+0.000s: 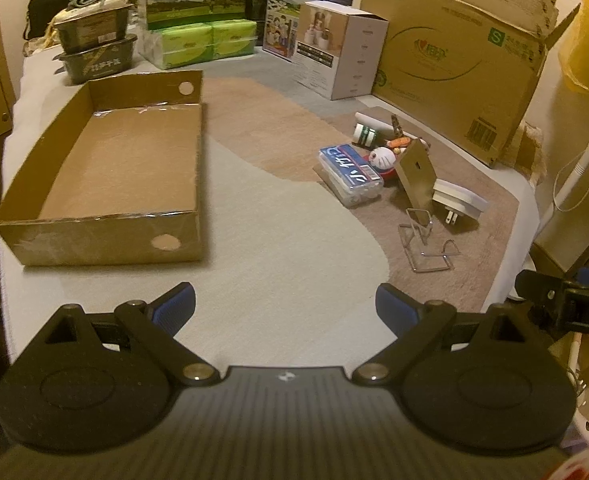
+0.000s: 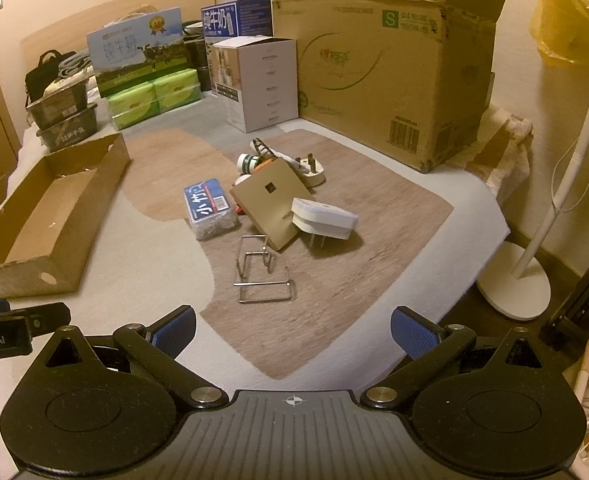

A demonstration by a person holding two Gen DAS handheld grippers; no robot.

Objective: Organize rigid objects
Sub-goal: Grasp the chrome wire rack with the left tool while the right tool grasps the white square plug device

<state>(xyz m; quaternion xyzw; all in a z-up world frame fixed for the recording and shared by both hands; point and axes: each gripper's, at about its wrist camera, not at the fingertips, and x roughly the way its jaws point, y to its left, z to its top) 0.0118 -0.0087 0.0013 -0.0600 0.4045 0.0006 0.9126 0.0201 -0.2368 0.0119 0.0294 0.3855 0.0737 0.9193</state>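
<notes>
A: How did the two grippers stand at that moment?

B: The left gripper (image 1: pixel 285 306) was spread wide with nothing between its blue pads, hovering over the pale blanket (image 1: pixel 278 240). The right gripper (image 2: pixel 293 328) was also spread wide and held nothing.

A: And where were the things to be sorted?

B: They lay in a small heap on the brown patch, to the right of the shallow cardboard tray (image 1: pixel 106 184), well apart from it. The tray had nothing inside.

A: What was in the heap?

B: A clear box with a blue label (image 2: pixel 210 210), a tan square card (image 2: pixel 270 204) leaning against a white plug adapter (image 2: pixel 324 222), and a bent wire stand (image 2: pixel 262 276) nearest to the right gripper. Behind them were a white bottle with a green band (image 1: pixel 366 132) and a small round figurine (image 1: pixel 382 158)
</notes>
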